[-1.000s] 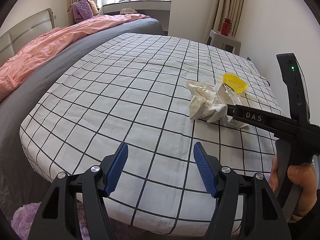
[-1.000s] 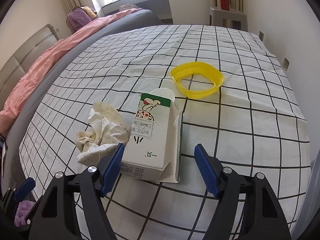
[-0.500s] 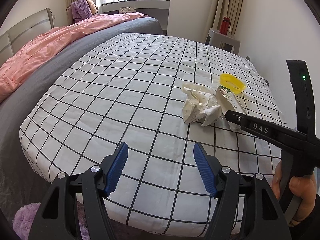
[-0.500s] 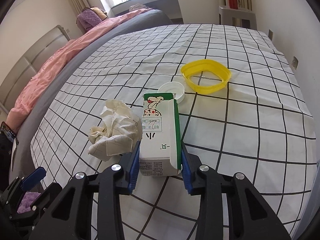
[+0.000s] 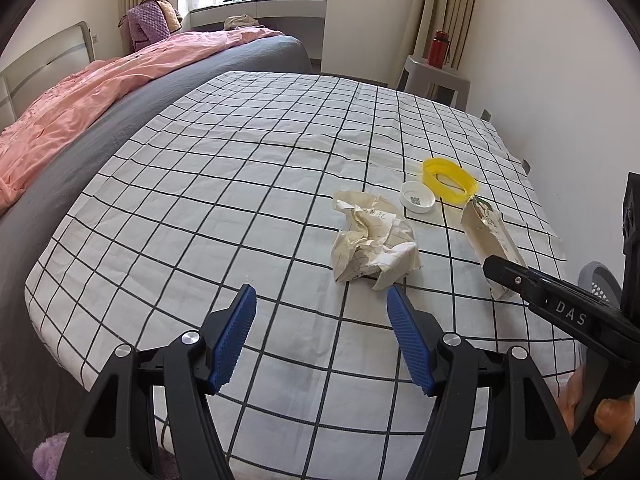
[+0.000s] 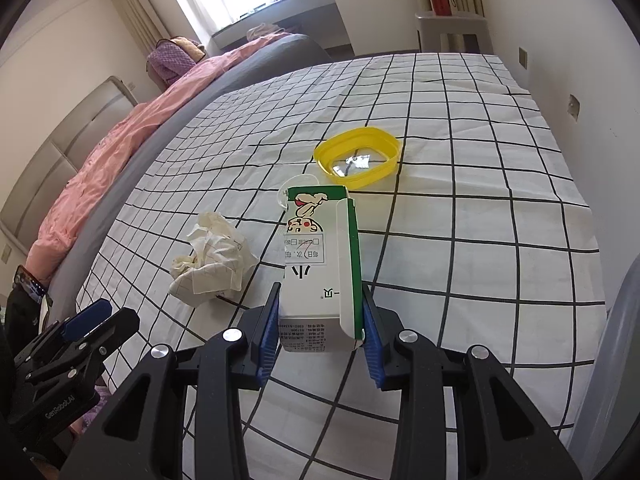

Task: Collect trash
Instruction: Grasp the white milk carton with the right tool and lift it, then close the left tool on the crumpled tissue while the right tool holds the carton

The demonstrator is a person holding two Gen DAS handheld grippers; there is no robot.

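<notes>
Gripping the milk carton (image 6: 320, 268) near its base, my right gripper (image 6: 320, 334) has both blue pads pressed on its sides, the carton tilted up over the checked sheet (image 6: 480, 208). My left gripper (image 5: 320, 338) hangs spread wide, holding nothing, near the crumpled paper (image 5: 372, 240). A white cap (image 5: 417, 202) and yellow ring lid (image 6: 357, 157) lie beyond.

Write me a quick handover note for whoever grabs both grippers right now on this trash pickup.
Right gripper: shut on the milk carton, gripped at its near end.
Left gripper: open, holding nothing, just short of the crumpled paper.
On the checked sheet beyond the paper: white cap and yellow ring lid, untouched.
Done: carton gripped.
Left: bin the carton, then collect paper, cap and lid. A grey bin rim may be at the right edge of the left view; unclear.
</notes>
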